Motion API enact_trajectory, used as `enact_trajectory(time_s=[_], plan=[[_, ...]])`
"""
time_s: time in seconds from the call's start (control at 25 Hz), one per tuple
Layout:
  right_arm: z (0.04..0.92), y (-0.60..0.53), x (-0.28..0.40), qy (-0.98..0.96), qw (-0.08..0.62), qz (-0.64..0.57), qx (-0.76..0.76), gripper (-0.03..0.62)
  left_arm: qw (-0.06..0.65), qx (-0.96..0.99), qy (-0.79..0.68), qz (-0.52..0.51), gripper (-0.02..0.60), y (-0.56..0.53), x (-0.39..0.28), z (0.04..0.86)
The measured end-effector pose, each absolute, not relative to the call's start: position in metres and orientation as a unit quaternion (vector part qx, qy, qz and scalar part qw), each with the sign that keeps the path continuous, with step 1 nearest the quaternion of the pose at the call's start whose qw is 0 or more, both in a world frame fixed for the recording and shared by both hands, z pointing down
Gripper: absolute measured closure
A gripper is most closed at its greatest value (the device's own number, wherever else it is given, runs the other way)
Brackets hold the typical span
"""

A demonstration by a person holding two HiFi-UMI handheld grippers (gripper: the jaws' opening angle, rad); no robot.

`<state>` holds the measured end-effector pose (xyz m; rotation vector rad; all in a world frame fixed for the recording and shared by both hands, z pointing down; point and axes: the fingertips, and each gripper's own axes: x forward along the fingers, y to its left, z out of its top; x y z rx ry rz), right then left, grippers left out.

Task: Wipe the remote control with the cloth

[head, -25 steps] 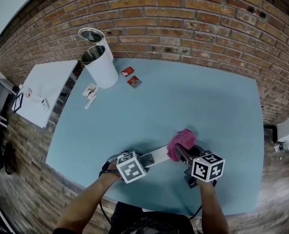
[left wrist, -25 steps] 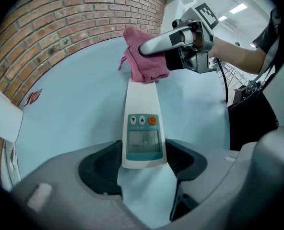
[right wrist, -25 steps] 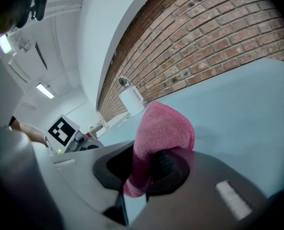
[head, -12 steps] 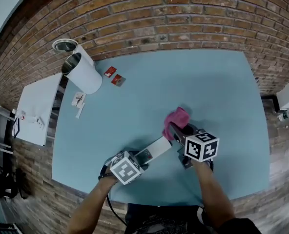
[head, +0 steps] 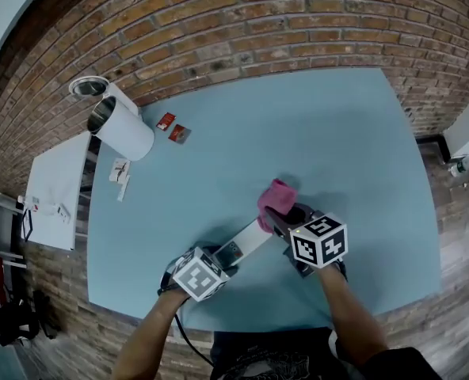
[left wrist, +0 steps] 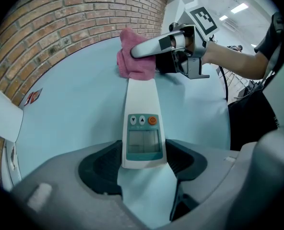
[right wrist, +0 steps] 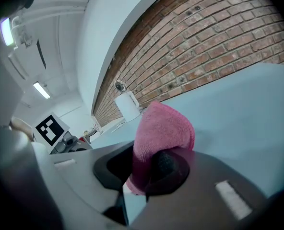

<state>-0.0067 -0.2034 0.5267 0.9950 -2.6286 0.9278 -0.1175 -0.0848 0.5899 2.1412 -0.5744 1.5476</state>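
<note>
White canister (head: 126, 130) stands near red packets (head: 179, 134), possibly sachets, on blue table (head: 337, 149).

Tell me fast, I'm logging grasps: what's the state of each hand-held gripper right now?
Left hand-held gripper: closed on the remote control.
Right hand-held gripper: closed on the pink cloth.

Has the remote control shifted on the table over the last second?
No. The remote control lies as far from the red packets as before, near end in the left claw; only the camera swung.
</note>
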Motion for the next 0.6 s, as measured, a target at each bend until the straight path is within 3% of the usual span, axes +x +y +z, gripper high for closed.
enact_trajectory(time_s=[0.6], plan=[[0.515,-0.171,0.025,-0.895,0.110,0.297,0.315,0.531,0.214,0.773,-0.209,0.559,0.295,-0.086,-0.116,0.591]])
